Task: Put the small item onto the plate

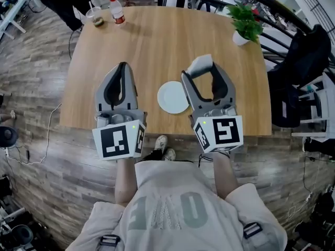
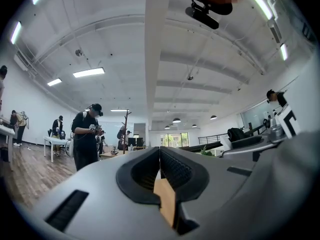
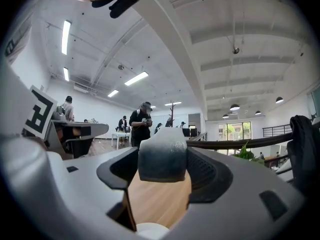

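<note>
- Right gripper clamps the pale item, likely for carrying; the plate lies at its 8 o'clock.
- Left gripper sits closed on nothing, apparently idle.

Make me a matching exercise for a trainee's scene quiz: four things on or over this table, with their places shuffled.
Things:
1. plate
2. plant
3. bottle
4. small item

Places:
A. far left corner of the table
B. between the jaws of the right gripper
C. far right corner of the table
D. on the table, between the left gripper and the right gripper

Pairs: 1-D, 2-C, 3-A, 4-B
</note>
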`<state>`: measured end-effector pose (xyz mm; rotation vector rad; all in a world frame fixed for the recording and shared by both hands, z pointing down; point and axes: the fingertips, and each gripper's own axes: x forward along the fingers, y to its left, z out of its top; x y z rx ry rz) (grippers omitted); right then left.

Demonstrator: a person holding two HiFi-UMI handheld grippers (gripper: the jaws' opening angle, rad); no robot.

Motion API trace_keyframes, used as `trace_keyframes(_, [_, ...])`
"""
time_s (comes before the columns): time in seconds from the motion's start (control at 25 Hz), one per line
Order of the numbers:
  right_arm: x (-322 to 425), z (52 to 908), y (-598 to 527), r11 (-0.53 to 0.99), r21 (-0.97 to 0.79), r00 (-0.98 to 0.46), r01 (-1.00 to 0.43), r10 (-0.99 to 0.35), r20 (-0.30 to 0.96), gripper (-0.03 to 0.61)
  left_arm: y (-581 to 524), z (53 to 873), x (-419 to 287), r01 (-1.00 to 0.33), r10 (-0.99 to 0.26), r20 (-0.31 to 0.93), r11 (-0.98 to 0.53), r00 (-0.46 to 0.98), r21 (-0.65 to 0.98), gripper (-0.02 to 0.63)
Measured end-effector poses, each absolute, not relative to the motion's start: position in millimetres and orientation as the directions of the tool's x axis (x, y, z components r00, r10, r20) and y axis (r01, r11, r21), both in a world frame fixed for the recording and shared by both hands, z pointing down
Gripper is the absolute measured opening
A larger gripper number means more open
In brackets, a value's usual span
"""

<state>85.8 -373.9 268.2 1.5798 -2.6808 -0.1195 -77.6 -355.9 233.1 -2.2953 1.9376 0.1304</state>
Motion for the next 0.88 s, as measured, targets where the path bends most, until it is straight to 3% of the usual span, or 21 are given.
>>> trace_keyframes(0.4, [54.4, 414.0, -416.0, 0.570, 0.082, -0.505, -0.818, -0.778, 0.374, 0.313, -361.0, 312.6, -96.7, -0.991, -0.991, 0.017, -0.134, 0.134, -0.021, 0.009])
trace_keyframes(0.64, [49.1, 520.5, -417.9, 0.631, 0.077, -0.432, -0.772, -0.609, 0.665, 0.313, -363.7, 340.3, -105.1, -0.992, -0.988, 0.087, -0.124, 0.125, 0.017, 0.008])
trace_keyframes(0.88, [55.5, 578.7, -403.3, 0.655, 0.063, -0.365, -0.753, -0.495, 0.788, 0.310, -364.5, 343.9, -112.4, -0.994, -0.989, 0.098, -0.110, 0.111, 0.006, 0.009])
